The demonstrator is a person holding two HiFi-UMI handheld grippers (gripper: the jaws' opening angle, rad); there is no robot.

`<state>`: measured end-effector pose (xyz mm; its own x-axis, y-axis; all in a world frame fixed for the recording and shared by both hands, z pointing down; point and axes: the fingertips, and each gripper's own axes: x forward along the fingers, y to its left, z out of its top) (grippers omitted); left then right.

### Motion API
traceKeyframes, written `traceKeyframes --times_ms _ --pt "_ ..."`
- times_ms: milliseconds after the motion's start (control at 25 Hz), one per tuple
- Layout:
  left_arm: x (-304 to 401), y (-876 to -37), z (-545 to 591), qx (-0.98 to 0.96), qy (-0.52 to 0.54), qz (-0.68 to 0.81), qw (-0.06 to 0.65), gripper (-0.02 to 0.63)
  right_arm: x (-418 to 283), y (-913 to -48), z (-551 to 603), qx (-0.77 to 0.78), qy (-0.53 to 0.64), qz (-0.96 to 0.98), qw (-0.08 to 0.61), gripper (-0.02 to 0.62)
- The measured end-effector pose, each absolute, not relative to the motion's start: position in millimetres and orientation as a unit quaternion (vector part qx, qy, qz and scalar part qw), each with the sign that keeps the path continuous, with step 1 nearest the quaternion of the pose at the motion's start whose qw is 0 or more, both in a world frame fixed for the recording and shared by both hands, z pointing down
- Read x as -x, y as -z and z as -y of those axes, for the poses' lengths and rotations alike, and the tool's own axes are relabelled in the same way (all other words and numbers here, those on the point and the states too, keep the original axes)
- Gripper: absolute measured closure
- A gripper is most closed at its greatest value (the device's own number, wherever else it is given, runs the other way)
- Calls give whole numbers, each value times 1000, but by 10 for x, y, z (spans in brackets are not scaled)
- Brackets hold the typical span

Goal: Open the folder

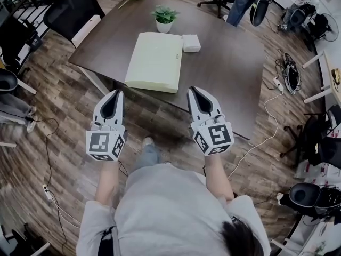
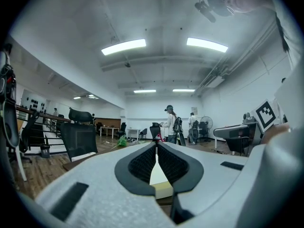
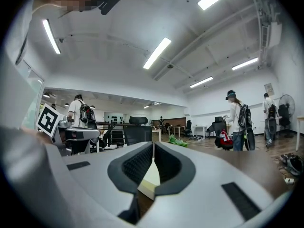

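Note:
A pale yellow-green folder (image 1: 154,60) lies closed and flat on the dark brown table (image 1: 229,73). Both grippers hover side by side over the table's near edge, short of the folder and not touching it. My left gripper (image 1: 119,93) is shut with nothing in it, near the folder's front left corner. My right gripper (image 1: 193,89) is also shut and empty, just off its front right corner. In the left gripper view the jaws (image 2: 156,144) meet at the tips, with the folder (image 2: 163,189) showing below them. The right gripper view shows the same: shut gripper (image 3: 153,144), folder (image 3: 150,178) beneath.
A small white box (image 1: 191,42) touches the folder's far right corner, and a potted plant (image 1: 164,18) stands behind. A black office chair (image 1: 74,7) is at the table's left. Cables and a power strip (image 1: 277,84) lie on the floor at right. People (image 2: 170,123) stand far off.

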<state>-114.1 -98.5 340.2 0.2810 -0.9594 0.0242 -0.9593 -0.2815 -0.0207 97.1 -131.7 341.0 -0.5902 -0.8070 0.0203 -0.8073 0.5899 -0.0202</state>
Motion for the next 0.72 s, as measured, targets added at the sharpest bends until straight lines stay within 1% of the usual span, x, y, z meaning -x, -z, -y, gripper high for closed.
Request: traceKeyframes --times_ms 720 --pt "991 -3141 787 799 4 -601 25 589 -1199 -3025 1039 -464 13 885 -38 580"
